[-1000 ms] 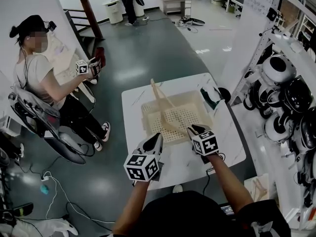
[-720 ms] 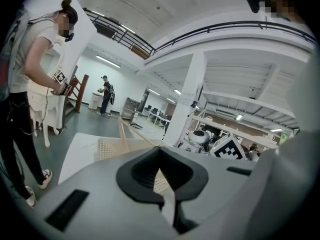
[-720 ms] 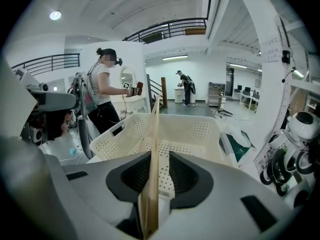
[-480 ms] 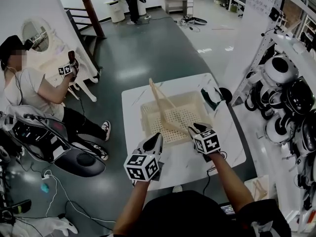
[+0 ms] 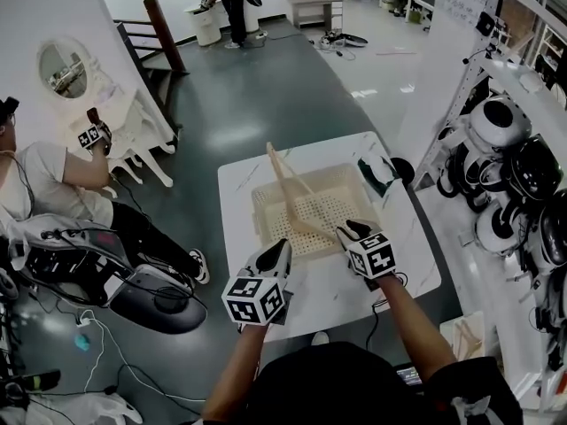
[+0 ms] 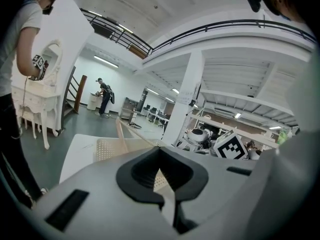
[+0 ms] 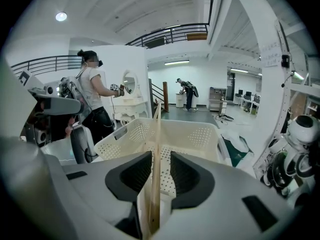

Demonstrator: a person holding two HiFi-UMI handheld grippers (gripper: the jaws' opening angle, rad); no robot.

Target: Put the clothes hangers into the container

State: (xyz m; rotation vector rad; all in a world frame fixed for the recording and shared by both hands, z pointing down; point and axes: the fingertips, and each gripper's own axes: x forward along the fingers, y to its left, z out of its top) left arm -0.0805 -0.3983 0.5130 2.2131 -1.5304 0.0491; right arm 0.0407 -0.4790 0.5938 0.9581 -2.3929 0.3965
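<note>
The right gripper (image 5: 348,230) pinches a wooden clothes hanger (image 5: 282,173) between its jaws at the near right corner of a cream perforated basket (image 5: 266,212). In the right gripper view the hanger (image 7: 156,149) runs edge-on straight up between the black pads of the right gripper (image 7: 155,176), which press on both of its faces. From there the hanger slants up and away over the inside of the basket (image 7: 127,134), its far end rising above the far left corner of the rim. Whether its lower part touches the basket floor is hard to tell.

The left gripper (image 5: 282,247) hovers over the white worktop (image 5: 237,193), just in front of the basket's near left corner. Its own view shows the left gripper (image 6: 161,184) with jaws pressed together and nothing between them, the hanger (image 6: 121,134) standing well beyond.

A dark green cloth (image 5: 376,172) lies on the worktop just beside the basket's far right corner. To the left a seated person (image 5: 53,184) holds another gripper (image 5: 91,135) up near a white dressing table (image 5: 133,131).
</note>
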